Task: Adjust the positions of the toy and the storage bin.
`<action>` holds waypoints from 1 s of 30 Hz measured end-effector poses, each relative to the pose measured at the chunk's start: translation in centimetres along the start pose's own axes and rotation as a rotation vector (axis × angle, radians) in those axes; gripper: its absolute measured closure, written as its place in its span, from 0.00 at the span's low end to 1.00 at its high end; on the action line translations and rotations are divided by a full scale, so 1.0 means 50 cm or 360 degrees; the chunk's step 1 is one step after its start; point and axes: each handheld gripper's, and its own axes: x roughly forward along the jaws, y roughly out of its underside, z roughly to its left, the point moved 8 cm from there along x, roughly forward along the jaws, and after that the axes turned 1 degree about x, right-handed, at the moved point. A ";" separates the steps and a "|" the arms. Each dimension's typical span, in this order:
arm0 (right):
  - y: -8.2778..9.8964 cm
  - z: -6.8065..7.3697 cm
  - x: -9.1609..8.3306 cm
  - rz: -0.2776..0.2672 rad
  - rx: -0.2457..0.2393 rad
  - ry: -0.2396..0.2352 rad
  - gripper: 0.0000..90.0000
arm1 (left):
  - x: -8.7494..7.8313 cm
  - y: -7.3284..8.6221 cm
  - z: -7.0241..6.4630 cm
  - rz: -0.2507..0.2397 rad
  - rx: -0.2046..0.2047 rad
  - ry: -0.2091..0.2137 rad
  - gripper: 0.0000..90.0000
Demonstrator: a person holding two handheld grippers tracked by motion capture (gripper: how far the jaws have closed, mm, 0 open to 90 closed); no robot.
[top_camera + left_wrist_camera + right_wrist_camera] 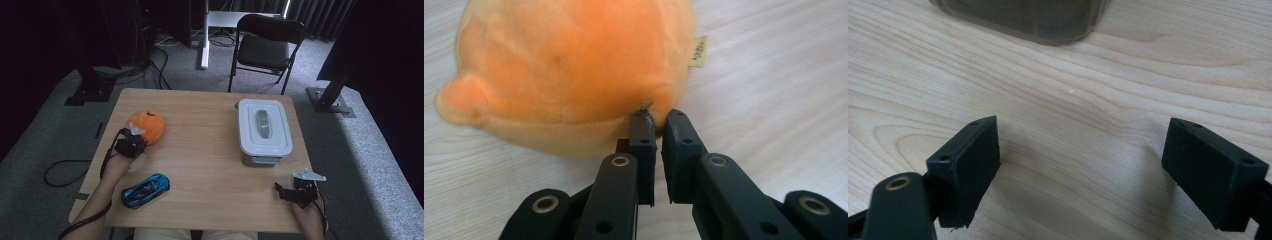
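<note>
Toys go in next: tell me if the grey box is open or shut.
Shut: the lid sits flat on the grey box, covering its whole top.

Orange plush toy, fingers pinching it

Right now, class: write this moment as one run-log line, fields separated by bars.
left gripper: shut, pinching fur of orange plush toy | right gripper: open over table | lidded box: closed | blue toy car: untouched
</note>
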 end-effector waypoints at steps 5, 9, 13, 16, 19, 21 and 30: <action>0.000 0.000 0.000 0.0000 0.0000 0.0000 0.17 | -0.012 0.006 -0.045 0.0008 0.0031 0.0103 0.93; 0.000 0.000 0.000 0.0000 0.0000 0.0000 0.17 | -0.031 0.014 -0.068 0.0006 0.0045 0.0154 0.93; 0.000 0.000 0.000 0.0000 0.0000 0.0000 0.17 | -0.049 0.028 -0.081 0.0025 0.0095 0.0194 0.93; 0.000 0.000 0.000 0.0000 0.0001 0.0000 0.17 | -0.068 0.043 -0.095 0.0033 0.0105 0.0260 0.93; 0.000 0.000 0.000 0.0001 0.0003 0.0002 0.17 | -0.077 0.053 -0.099 0.0034 0.0125 0.0283 0.92; 0.000 0.000 0.000 0.0000 0.0003 0.0003 0.17 | -0.091 0.062 -0.102 0.0011 0.0118 0.0317 0.91; 0.000 -0.001 0.000 0.0001 0.0005 0.0004 0.17 | -0.124 0.043 -0.082 -0.0108 0.0150 0.0254 0.60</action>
